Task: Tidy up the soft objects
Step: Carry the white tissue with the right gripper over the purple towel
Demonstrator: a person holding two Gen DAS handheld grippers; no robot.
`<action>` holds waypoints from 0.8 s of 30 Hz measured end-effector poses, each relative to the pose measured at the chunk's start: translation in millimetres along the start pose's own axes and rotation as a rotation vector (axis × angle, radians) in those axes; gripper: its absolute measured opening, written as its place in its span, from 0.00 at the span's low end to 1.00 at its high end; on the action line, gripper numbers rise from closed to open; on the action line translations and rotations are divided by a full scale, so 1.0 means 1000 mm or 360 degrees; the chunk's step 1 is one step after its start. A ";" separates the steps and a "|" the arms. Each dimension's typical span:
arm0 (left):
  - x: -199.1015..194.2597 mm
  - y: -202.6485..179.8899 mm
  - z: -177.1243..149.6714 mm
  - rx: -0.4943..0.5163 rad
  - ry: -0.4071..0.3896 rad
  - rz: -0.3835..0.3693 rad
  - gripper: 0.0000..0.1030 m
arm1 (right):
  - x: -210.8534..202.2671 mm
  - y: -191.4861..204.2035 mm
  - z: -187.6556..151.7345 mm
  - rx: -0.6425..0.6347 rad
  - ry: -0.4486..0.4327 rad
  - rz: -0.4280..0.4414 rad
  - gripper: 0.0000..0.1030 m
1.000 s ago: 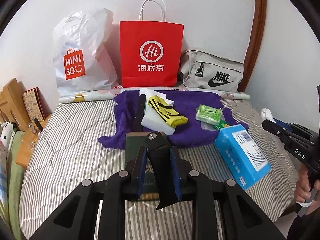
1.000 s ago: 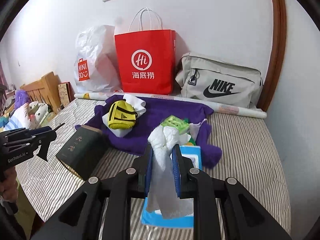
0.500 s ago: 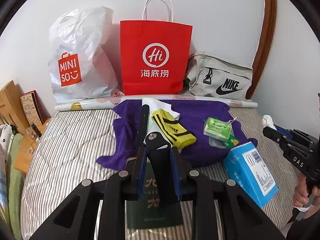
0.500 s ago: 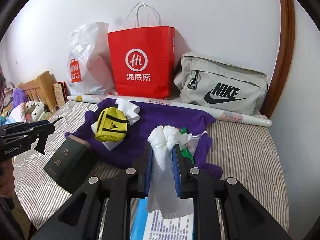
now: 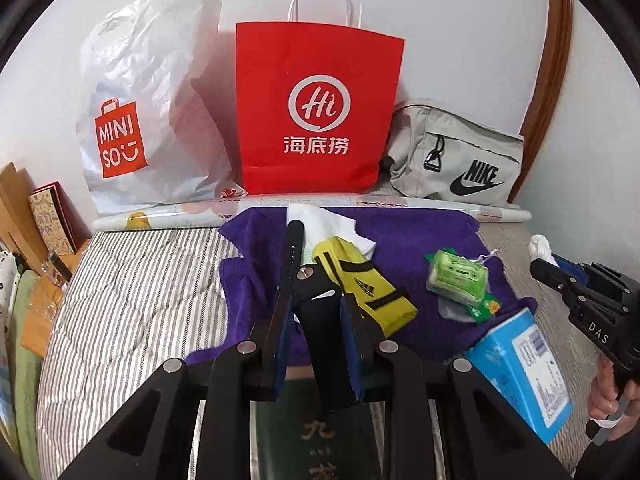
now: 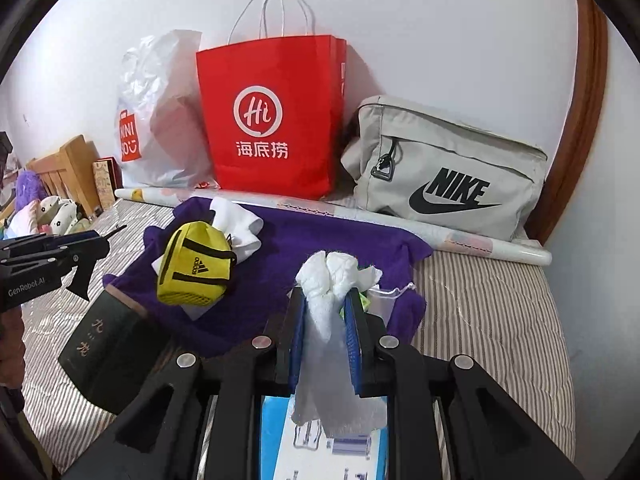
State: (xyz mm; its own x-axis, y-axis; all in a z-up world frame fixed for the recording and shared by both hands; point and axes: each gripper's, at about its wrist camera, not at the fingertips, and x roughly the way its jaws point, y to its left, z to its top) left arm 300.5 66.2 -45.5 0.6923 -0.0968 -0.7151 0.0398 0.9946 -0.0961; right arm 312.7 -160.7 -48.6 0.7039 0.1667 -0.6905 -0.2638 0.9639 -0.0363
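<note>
My left gripper is shut on a black strap that sticks up past its blue pads. It hovers over the near edge of a purple towel spread on the striped bed. On the towel lie a yellow Adidas pouch, a white cloth and a green packet. My right gripper is shut on a crumpled white tissue that hangs down between its pads. It is above a blue box. In the right wrist view the yellow pouch sits left of centre.
A red paper bag, a white Miniso bag and a grey Nike bag stand along the wall, behind a paper roll. A dark green box lies near the bed's front. A person's hand holds the right gripper.
Both grippers have moved forward toward the bags with their loads still held. The towel and bags look larger, and the green and blue boxes have slid under the grippers.
</note>
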 end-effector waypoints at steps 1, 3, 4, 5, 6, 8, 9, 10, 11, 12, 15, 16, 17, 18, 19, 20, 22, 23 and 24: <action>0.004 0.002 0.002 -0.0003 0.0006 0.0007 0.22 | 0.004 -0.001 0.001 0.0003 0.0005 -0.0001 0.18; 0.010 0.005 0.004 -0.0008 0.0015 0.0011 0.22 | 0.009 -0.001 0.004 0.0001 0.0016 0.0003 0.18; 0.013 0.007 0.006 -0.0011 0.0018 0.0013 0.22 | 0.012 -0.001 0.005 0.0001 0.0020 0.0001 0.18; 0.016 0.008 0.007 -0.0015 0.0022 0.0015 0.22 | 0.015 -0.001 0.005 -0.0001 0.0027 -0.0001 0.18; 0.018 0.010 0.008 -0.0021 0.0027 0.0012 0.22 | 0.019 -0.001 0.006 -0.0003 0.0035 -0.0001 0.18; 0.025 0.014 0.011 -0.0031 0.0042 -0.0009 0.22 | 0.025 -0.001 0.007 -0.0004 0.0050 0.0001 0.18; 0.027 0.015 0.012 -0.0034 0.0046 -0.0013 0.22 | 0.028 -0.001 0.008 -0.0001 0.0057 0.0003 0.18; 0.031 0.015 0.013 -0.0032 0.0053 -0.0013 0.22 | 0.032 -0.001 0.008 0.0003 0.0067 0.0009 0.18; 0.033 0.015 0.014 -0.0028 0.0056 -0.0011 0.22 | 0.035 -0.001 0.008 0.0003 0.0076 0.0015 0.18; 0.036 0.015 0.016 -0.0023 0.0061 -0.0008 0.22 | 0.038 -0.001 0.009 0.0004 0.0086 0.0021 0.18; 0.047 0.017 0.018 -0.0021 0.0083 -0.0004 0.23 | 0.048 -0.002 0.010 0.0002 0.0121 0.0033 0.19; 0.049 0.018 0.019 -0.0023 0.0091 -0.0002 0.23 | 0.051 -0.002 0.010 0.0001 0.0130 0.0036 0.19; 0.053 0.019 0.020 -0.0029 0.0100 -0.0001 0.23 | 0.054 -0.003 0.010 0.0000 0.0141 0.0038 0.19; 0.055 0.020 0.020 -0.0033 0.0109 -0.0003 0.23 | 0.057 -0.003 0.010 0.0002 0.0151 0.0041 0.19; 0.058 0.022 0.021 -0.0041 0.0117 -0.0002 0.23 | 0.060 -0.003 0.010 0.0003 0.0160 0.0045 0.19; 0.061 0.023 0.021 -0.0048 0.0122 -0.0003 0.23 | 0.064 -0.003 0.010 0.0003 0.0176 0.0055 0.19; 0.066 0.025 0.020 -0.0049 0.0139 -0.0004 0.23 | 0.069 -0.004 0.010 -0.0001 0.0198 0.0062 0.19; 0.068 0.026 0.020 -0.0051 0.0146 -0.0002 0.23 | 0.073 -0.003 0.010 -0.0004 0.0212 0.0062 0.19; 0.070 0.026 0.019 -0.0052 0.0153 -0.0004 0.23 | 0.075 -0.003 0.010 -0.0007 0.0222 0.0063 0.19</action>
State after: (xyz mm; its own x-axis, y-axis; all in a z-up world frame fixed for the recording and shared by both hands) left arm 364.2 86.3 -85.0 0.6200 -0.1037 -0.7777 0.0166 0.9927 -0.1192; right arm 373.2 -148.8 -92.8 0.5947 0.1737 -0.7849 -0.2925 0.9562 -0.0100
